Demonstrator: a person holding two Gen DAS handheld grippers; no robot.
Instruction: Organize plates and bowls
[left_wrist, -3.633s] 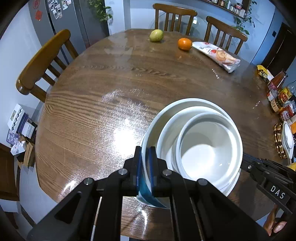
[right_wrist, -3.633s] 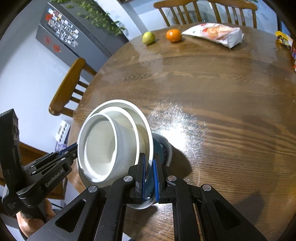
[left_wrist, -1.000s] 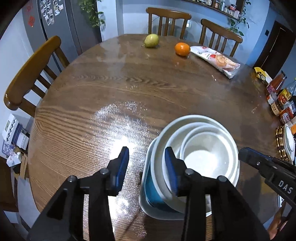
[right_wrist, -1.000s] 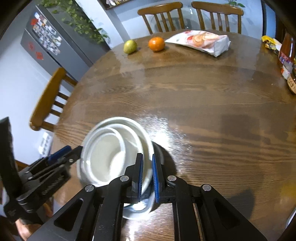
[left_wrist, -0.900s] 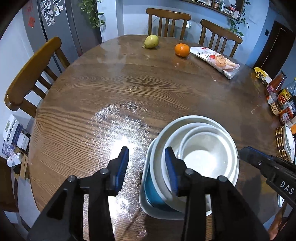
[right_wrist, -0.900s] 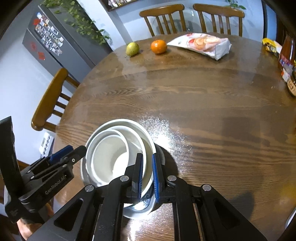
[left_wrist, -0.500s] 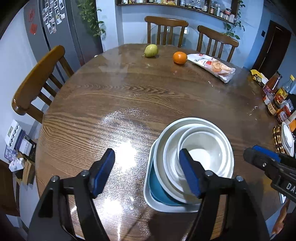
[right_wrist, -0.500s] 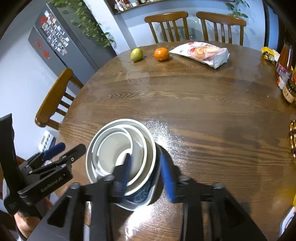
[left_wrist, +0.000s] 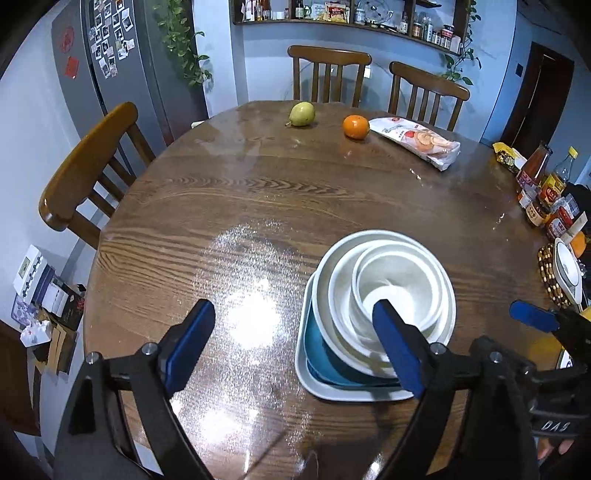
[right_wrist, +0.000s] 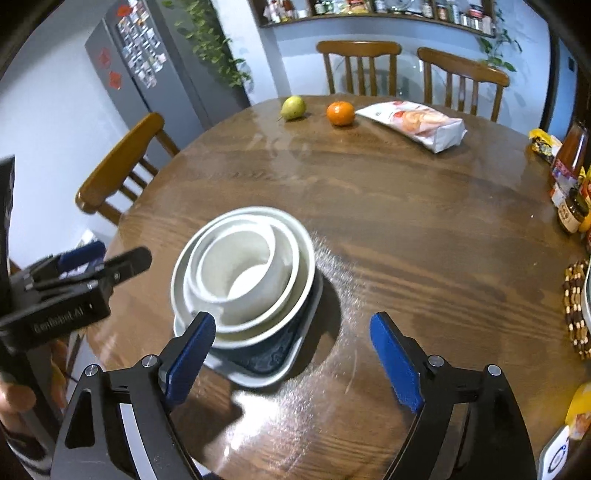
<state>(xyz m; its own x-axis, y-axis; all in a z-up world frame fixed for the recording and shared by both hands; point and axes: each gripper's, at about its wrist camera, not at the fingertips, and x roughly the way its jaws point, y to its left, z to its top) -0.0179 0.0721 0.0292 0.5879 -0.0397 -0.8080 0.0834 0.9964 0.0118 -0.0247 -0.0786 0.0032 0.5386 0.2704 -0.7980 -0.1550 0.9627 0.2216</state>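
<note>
A stack of three nested white bowls (left_wrist: 391, 291) sits on a blue plate (left_wrist: 325, 354) inside a white square plate (left_wrist: 314, 387), near the front edge of the round wooden table (left_wrist: 258, 192). The stack also shows in the right wrist view (right_wrist: 243, 273). My left gripper (left_wrist: 291, 347) is open and empty, raised above and just left of the stack. My right gripper (right_wrist: 291, 354) is open and empty, raised above and right of the stack. Each gripper shows at the edge of the other's view.
A pear (left_wrist: 302, 113), an orange (left_wrist: 355, 126) and a snack bag (left_wrist: 417, 142) lie at the table's far side. Sauce bottles and jars (left_wrist: 543, 192) and a beaded trivet with a dish (left_wrist: 561, 273) stand at the right edge. Wooden chairs (left_wrist: 88, 170) surround the table.
Both grippers let go of the stack's rim, opened wide, and pulled up and back. The stack now rests on the table.
</note>
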